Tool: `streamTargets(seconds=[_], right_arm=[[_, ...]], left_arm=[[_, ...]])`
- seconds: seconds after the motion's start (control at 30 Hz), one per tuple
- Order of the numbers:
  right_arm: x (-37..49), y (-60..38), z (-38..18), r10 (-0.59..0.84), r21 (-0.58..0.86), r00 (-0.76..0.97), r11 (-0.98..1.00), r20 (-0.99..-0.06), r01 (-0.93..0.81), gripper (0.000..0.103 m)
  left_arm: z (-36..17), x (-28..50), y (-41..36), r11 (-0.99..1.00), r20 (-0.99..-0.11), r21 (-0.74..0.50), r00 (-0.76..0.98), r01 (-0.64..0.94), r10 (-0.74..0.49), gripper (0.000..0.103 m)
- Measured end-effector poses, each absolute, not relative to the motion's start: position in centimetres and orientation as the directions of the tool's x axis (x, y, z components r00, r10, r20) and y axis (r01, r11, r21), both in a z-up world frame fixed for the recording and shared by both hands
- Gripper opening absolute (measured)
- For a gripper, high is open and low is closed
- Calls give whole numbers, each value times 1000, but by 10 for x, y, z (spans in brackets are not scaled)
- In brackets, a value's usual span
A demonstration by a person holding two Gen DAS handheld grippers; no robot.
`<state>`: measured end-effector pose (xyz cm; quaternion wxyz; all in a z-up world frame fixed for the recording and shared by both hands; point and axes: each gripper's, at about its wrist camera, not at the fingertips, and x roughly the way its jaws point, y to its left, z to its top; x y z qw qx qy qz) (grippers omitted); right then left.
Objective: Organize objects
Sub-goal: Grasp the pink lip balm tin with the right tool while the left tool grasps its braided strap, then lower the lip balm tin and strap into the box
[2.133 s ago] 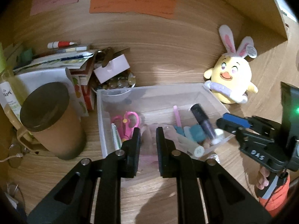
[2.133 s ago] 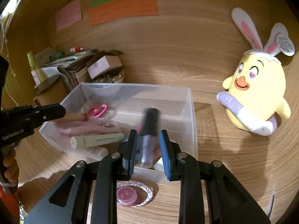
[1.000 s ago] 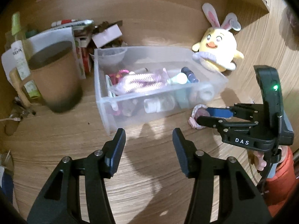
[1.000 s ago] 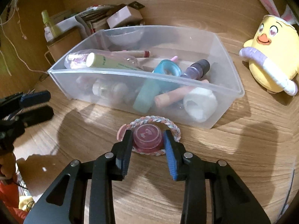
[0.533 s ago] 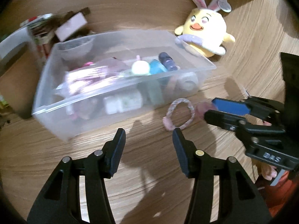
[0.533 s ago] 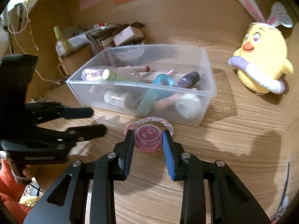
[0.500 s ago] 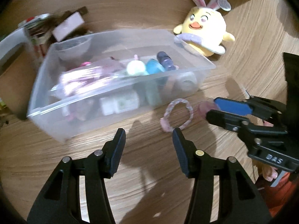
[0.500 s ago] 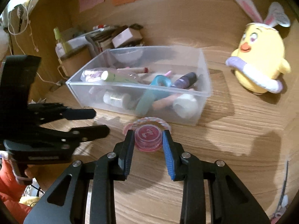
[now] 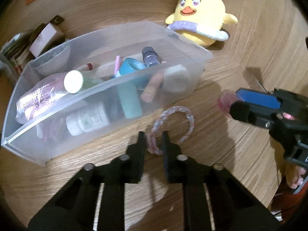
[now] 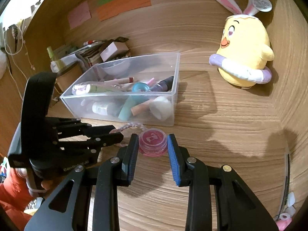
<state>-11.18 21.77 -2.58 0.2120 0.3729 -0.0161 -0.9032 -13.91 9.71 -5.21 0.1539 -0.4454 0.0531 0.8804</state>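
Observation:
A clear plastic bin [image 9: 107,88] [image 10: 163,119] on the wooden desk holds several cosmetics and tubes. A braided pastel bracelet [image 9: 182,121] [image 10: 127,126] lies on the desk in front of it. My left gripper [image 9: 152,140] [image 10: 115,132] has its fingers closed around the bracelet's near end. My right gripper [image 10: 153,144] [image 9: 235,104] is shut on a small round pink jar [image 10: 153,143] [image 9: 225,102] and holds it beside the bracelet.
A yellow plush chick with rabbit ears [image 9: 198,19] [image 10: 244,57] sits right of the bin. Boxes, papers and a brown cup [image 10: 67,75] crowd the desk's left back. Coloured notes [image 10: 123,2] hang on the back wall.
The left gripper has moved forward to the bracelet and closed on its near end. The right gripper has carried the pink jar off the bracelet, a little to the right.

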Motion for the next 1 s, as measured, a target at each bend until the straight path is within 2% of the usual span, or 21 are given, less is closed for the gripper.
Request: streamTargets(seconds=[0.33, 0.67, 1.0], right_arm=[[-105, 218, -13, -407, 187, -661, -906, -631, 380, 28], [-107, 208, 16, -409, 173, -711, -907, -572, 383, 28], [-119, 190, 46, -406, 143, -746, -908, -527, 393, 28]], left_arm=[[-25, -121, 89, -949, -742, -36, -628, -313, 235, 11], [34, -109, 62, -956, -627, -69, -733, -286, 265, 11], [71, -129, 22, -978, -567, -60, -800, -200, 198, 11]])
